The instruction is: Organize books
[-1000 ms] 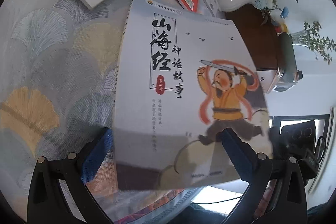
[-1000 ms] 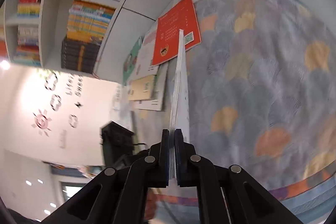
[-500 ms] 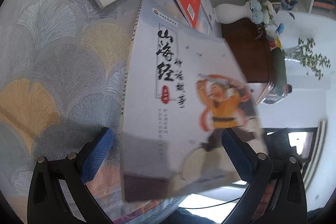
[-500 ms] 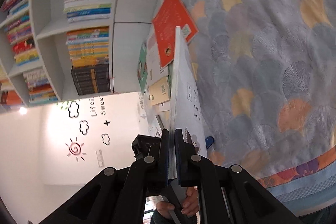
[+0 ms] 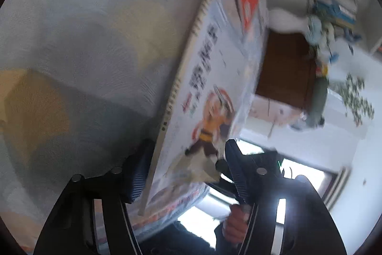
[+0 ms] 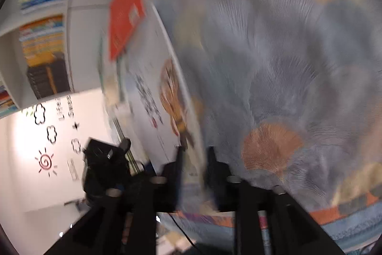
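While both views are blurring with motion, the thin white picture book with a cartoon warrior on its cover is tilting on edge above the table near its front edge, over the grey-blue cloth printed with yellow and orange fan leaves. The left gripper has just been closing, its jaws standing on either side of the book; whether they are pressing I cannot tell. The right gripper has just been opening, its jaws parting around the book's lower edge. An orange-red paperback is lying at the table's far edge beside white bookshelves.
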### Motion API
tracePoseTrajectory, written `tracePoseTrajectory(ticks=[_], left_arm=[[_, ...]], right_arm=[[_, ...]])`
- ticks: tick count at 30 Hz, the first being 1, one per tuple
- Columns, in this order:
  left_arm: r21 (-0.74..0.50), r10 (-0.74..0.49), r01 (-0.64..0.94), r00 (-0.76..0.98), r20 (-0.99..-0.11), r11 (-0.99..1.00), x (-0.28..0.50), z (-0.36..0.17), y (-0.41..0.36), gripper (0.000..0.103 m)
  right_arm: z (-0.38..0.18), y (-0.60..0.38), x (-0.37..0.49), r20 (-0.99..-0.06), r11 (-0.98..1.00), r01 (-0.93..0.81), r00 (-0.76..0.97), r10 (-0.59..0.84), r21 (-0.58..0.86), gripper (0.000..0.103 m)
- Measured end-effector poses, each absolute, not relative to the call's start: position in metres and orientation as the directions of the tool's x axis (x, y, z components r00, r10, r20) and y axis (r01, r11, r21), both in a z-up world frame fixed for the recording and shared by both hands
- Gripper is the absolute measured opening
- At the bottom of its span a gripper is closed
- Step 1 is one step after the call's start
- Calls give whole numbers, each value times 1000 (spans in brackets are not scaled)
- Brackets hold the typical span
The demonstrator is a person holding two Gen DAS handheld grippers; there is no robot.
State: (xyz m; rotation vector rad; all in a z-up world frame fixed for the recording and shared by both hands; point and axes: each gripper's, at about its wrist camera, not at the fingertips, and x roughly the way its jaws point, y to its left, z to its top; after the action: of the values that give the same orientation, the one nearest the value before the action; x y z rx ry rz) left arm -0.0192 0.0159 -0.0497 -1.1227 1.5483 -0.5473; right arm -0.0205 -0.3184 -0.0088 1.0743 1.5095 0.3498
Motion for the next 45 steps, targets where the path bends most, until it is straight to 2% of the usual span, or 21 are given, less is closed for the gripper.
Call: tracePoseTrajectory(ticks=[1, 3, 4, 5, 6, 7, 8, 9, 11, 15, 19, 22, 26, 36, 45], left_arm=[[-824, -876, -348, 21, -482, 446, -21, -49, 10, 58], [-822, -864, -293, -28, -503, 488, -24, -48, -4, 57], [-807, -844, -265, -47, -535, 527, -27, -47, -13, 57], [-802, -835, -252, -43, -549, 541, -29, -46, -17, 57], [-796, -829, -255, -38, -558, 548, -29, -46, -18, 56], [-783, -820, -273, -34, -572, 558, -29, -45, -18, 47], [-761, -803, -301, -27, -595, 575, -29, -45, -16, 38], [-741, -787, -322, -19, -617, 589, -30, -47, -13, 21], [-741, -792, -354, 1, -610, 571, -34, -50, -6, 21], [-771, -800, -295, 36, -599, 564, -36, -36, -6, 21], [-834, -851, -282, 96, -517, 474, -33, -20, -1, 21], [-855, -858, -251, 133, -495, 454, -31, -2, 5, 21], [-856, -846, -189, 158, -509, 480, -34, 19, 9, 21], [-852, -816, -73, 255, -519, 518, -52, 55, 23, 21], [-823, -742, -62, 399, -539, 565, -85, 92, 55, 21]], right_arm=[[-15, -314, -19, -596, 505, 426, 107, 796, 750, 51], [-22, -307, -16, -557, 468, 422, 113, 823, 776, 53], [-20, -307, -15, -558, 468, 409, 131, 819, 783, 49], [-18, -307, -14, -560, 472, 391, 149, 815, 790, 39], [-19, -307, -13, -575, 490, 380, 151, 804, 785, 19], [-23, -305, -14, -585, 498, 391, 141, 799, 774, 12], [-28, -308, -15, -563, 463, 421, 148, 813, 780, 11], [-33, -312, -17, -526, 405, 457, 175, 832, 792, 10], [-32, -318, -21, -500, 355, 471, 225, 836, 807, 9], [-16, -317, -23, -503, 358, 445, 266, 822, 821, 8], [1, -326, -28, -460, 299, 434, 333, 823, 850, 6], [19, -327, -30, -438, 276, 416, 366, 821, 866, 5], [43, -321, -34, -417, 287, 358, 371, 830, 889, 5], [93, -285, -47, -508, 440, 259, 359, 783, 860, 9], [118, -244, -52, -473, 460, 126, 342, 812, 879, 9]])
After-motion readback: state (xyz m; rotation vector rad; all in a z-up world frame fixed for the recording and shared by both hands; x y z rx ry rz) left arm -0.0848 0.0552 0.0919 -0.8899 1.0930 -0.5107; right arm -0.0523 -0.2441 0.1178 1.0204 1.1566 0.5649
